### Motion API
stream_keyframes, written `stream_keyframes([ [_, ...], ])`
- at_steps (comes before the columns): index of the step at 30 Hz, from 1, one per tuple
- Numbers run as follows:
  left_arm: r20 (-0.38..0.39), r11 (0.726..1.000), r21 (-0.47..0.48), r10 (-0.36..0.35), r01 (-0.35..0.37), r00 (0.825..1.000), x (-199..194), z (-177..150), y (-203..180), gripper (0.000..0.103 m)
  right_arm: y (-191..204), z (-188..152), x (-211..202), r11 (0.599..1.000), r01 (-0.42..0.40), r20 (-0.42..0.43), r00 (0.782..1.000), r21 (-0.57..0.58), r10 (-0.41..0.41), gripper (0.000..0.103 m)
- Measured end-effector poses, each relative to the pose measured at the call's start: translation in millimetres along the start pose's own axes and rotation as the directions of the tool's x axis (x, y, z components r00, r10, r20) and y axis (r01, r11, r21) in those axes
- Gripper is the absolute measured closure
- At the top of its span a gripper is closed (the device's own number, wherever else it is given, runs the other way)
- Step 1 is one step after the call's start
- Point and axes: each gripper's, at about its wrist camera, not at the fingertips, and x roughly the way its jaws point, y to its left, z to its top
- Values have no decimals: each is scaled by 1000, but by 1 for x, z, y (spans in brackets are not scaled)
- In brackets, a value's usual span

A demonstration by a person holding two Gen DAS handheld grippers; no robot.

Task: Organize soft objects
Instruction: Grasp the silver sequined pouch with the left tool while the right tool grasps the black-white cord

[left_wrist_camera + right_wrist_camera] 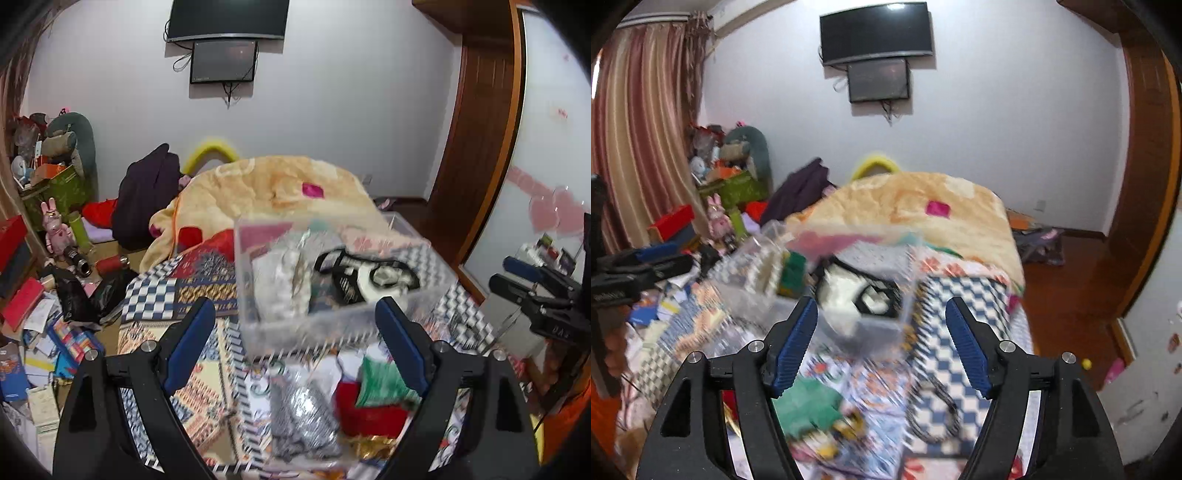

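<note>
A clear plastic box sits on the patterned bed cover, holding a white cloth bundle and a black-and-white soft item. It also shows in the right wrist view. In front of it lie a grey patterned cloth, a red cloth and a green cloth; the green cloth shows in the right view. My left gripper is open above these, empty. My right gripper is open and empty, near the box.
A beige plush blanket covers the far bed. A black cord lies on the checked cover. Clutter of boxes and papers fills the floor at left. A wooden door frame stands at right.
</note>
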Motion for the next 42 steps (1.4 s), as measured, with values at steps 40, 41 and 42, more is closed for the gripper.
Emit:
stream_keyframes([
  [40, -194, 1000, -29, -1, -4, 981, 31, -90, 9, 74, -20, -72, 33, 999, -5, -193, 981, 46, 14, 96],
  [41, -186, 1000, -30, -2, -4, 983, 29, -89, 10, 76, -20, -70, 31, 999, -8, -182, 983, 49, 17, 96],
  [42, -175, 999, -32, -2, -4, 985, 26, -86, 10, 76, -20, -68, 28, 999, -8, -171, 985, 51, 17, 96],
])
